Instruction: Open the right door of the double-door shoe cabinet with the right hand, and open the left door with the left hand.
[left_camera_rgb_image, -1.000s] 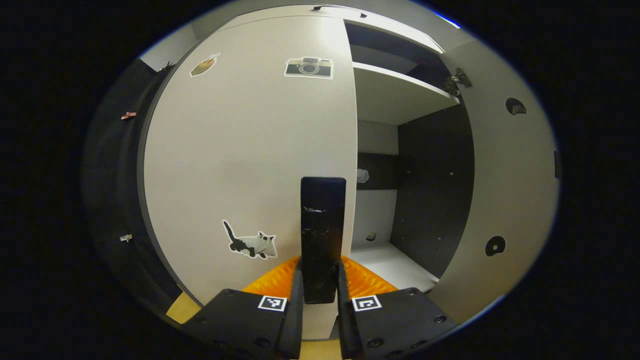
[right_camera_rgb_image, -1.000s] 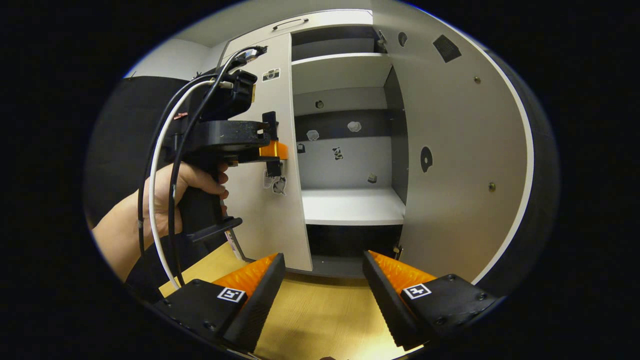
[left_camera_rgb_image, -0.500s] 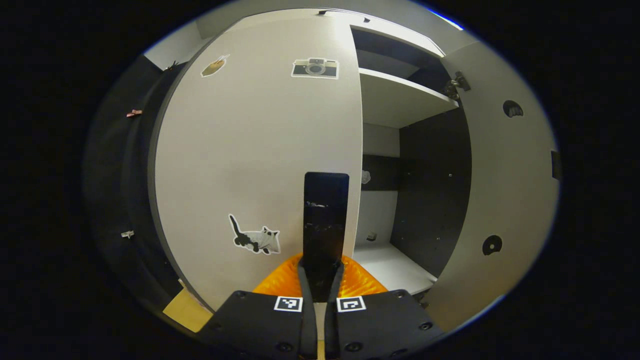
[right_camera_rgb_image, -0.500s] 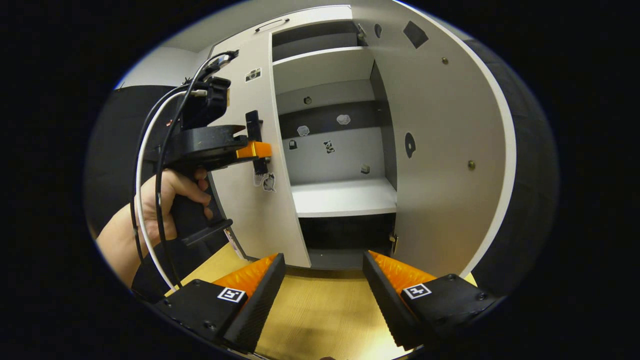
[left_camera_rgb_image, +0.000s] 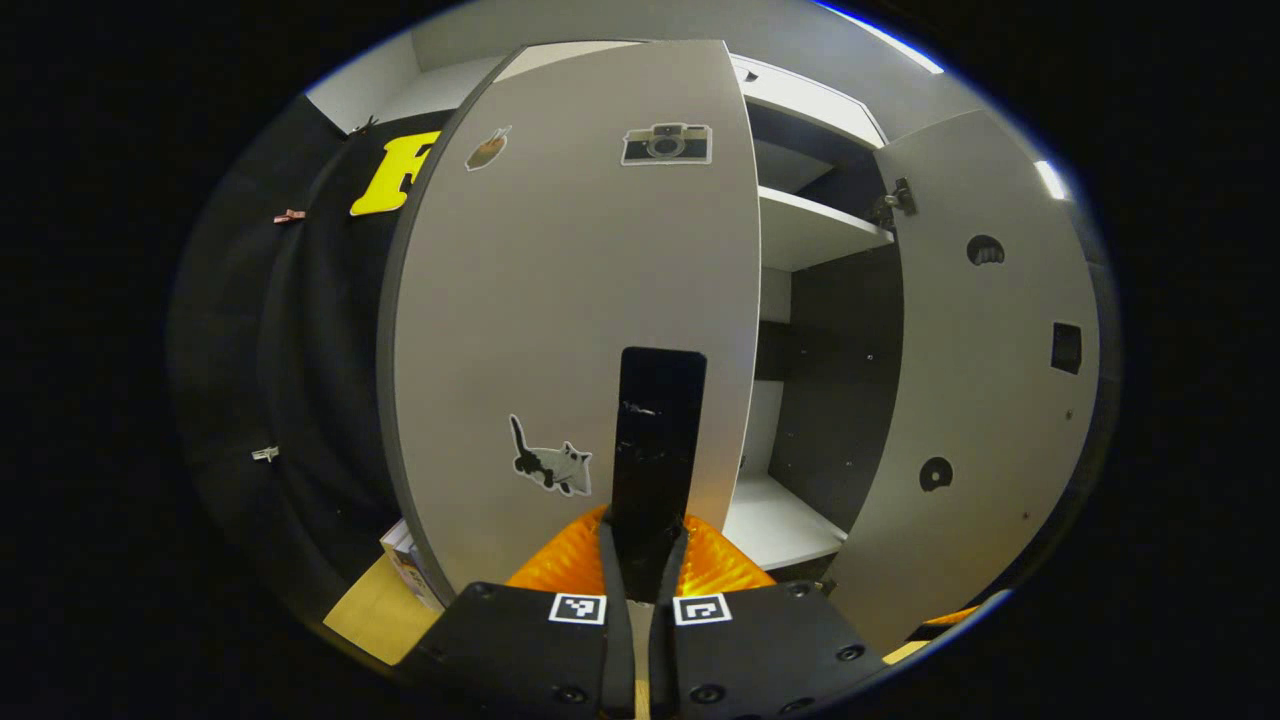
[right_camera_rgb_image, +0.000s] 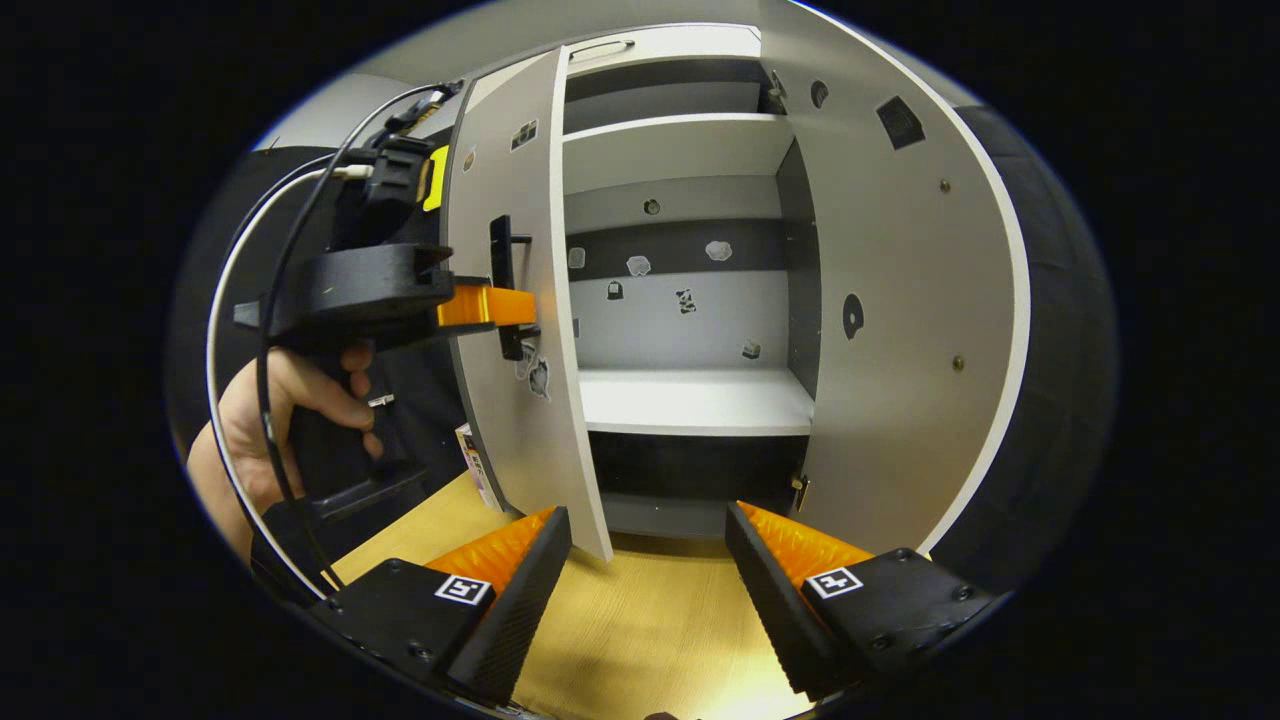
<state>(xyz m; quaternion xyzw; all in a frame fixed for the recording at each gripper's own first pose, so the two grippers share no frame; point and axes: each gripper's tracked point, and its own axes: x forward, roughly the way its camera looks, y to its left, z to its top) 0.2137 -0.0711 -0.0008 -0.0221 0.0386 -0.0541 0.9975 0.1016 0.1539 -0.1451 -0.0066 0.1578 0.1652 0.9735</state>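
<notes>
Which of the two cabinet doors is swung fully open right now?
The right door, swung wide with its inner face showing. The left door, the one with the cat sticker, is partly open, its handle clamped by the left gripper.

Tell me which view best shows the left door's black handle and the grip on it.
The left gripper view: the handle stands upright in mid-frame, with the left gripper shut on its lower end. The right gripper view shows that handle small and edge-on on the left door, with the orange fingers reaching in from the side.

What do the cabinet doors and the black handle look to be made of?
Left door and right door: seemingly laminated board, smooth matte off-white, flat with thin edges. Handle: black, slightly glossy, scuffed; metal or plastic, can't tell. The left gripper is clamped on it.
</notes>
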